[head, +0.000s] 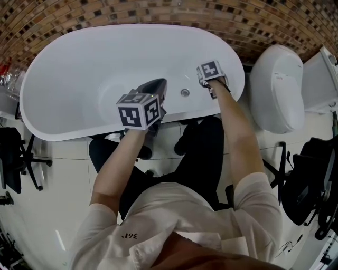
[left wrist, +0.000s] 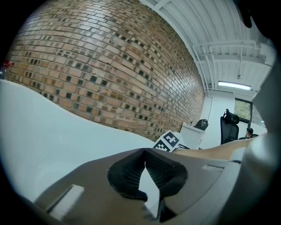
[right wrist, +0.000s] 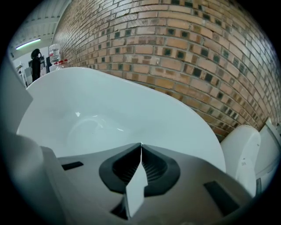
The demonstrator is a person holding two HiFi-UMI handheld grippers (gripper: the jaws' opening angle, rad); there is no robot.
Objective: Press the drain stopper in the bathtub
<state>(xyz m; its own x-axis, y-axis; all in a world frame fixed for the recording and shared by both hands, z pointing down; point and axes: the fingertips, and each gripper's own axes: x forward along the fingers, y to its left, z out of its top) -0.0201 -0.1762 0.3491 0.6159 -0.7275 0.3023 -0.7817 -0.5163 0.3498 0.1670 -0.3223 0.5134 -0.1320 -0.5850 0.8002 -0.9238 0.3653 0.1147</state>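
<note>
Left tool and right tool, each closed tip to tip on nothing, hover above the white bathtub, flanking its drain stopper.

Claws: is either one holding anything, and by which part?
Nothing is held. The left claw and right claw are both shut and empty over the white oval bathtub.

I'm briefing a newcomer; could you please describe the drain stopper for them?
Find the white oval bathtub against the brick wall. Towards its end nearest the toilet sits the drain stopper, a small round metallic disc, the only fitting on its white surface.
</note>
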